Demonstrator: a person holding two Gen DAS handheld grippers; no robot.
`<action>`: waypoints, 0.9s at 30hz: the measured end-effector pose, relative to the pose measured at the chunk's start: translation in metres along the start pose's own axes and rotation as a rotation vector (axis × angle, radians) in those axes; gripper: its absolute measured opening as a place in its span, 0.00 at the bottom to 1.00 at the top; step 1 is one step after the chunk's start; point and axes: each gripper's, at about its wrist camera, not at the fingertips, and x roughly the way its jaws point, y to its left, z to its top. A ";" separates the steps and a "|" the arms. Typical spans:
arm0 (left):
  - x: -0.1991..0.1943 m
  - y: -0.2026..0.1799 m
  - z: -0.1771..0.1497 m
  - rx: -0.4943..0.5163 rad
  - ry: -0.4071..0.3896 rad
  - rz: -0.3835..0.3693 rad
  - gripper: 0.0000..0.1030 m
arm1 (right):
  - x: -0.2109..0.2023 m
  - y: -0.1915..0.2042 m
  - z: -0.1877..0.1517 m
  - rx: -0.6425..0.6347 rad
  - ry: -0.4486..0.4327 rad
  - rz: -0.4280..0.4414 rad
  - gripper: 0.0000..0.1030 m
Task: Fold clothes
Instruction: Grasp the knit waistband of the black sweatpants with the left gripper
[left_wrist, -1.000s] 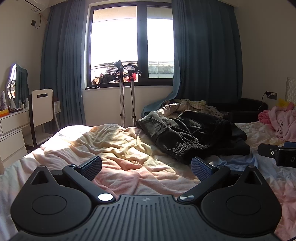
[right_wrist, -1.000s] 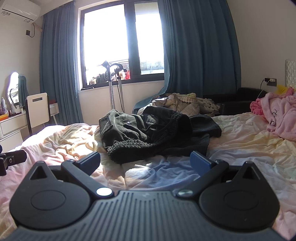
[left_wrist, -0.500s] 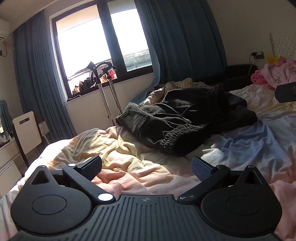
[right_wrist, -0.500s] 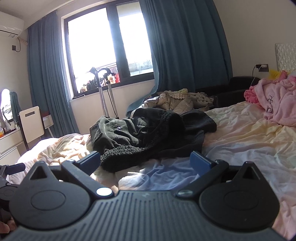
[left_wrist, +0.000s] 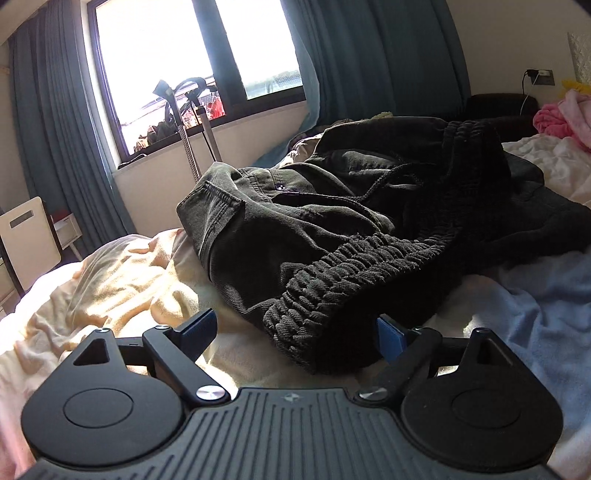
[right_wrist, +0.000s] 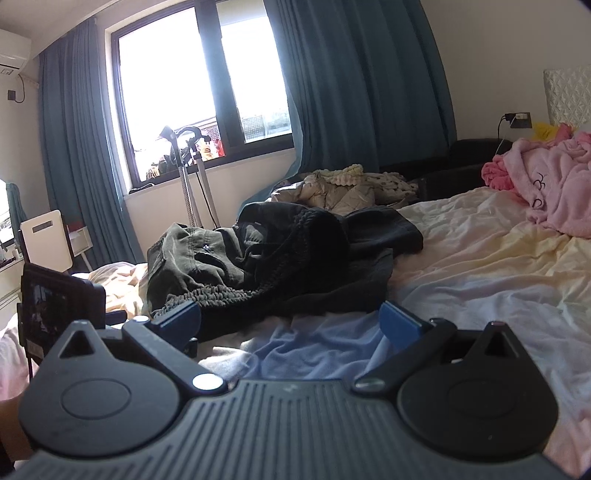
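- Dark trousers (left_wrist: 332, 236) lie crumpled in a heap on the bed (left_wrist: 110, 288), on a rumpled pastel sheet (right_wrist: 480, 266).
- The ribbed elastic waistband (left_wrist: 332, 291) forms the near edge of the heap, facing the left camera.
- Left hand-held gripper (left_wrist: 295, 334): jaws wide and closing; the waistband edge sits between the two blue pads (left_wrist: 389, 338), which do not press on it yet (a gap shows on the left side, the right pad is just beside the cloth).
- Right hand-held gripper (right_wrist: 290, 321): jaws wide, nothing between them but sheet; it hovers low over the bed, short of the trousers' near edge.
- In the right wrist view the left tool's body shows at the left edge, beside the trousers.
- A pink garment (right_wrist: 546, 192) is piled at the far right of the bed, well apart from the trousers.
- Beyond the trousers, a pale quilted bundle (right_wrist: 343, 188) lies below the window (right_wrist: 207, 92).
- Blue curtains (right_wrist: 362, 85) hang on both sides; two crutches (right_wrist: 188, 173) lean at the sill (upright, slightly tilted).
- A white chair (right_wrist: 46, 240) stands at the far left.
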 end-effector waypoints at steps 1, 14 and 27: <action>0.009 0.001 0.003 -0.006 0.015 0.020 0.75 | 0.003 -0.003 -0.002 0.010 0.008 -0.001 1.00; -0.083 0.080 0.029 -0.238 -0.185 -0.059 0.10 | -0.001 0.008 -0.009 -0.067 -0.078 0.028 1.00; -0.187 0.211 -0.016 -0.353 -0.127 -0.091 0.10 | -0.011 0.046 -0.019 -0.278 -0.046 0.102 1.00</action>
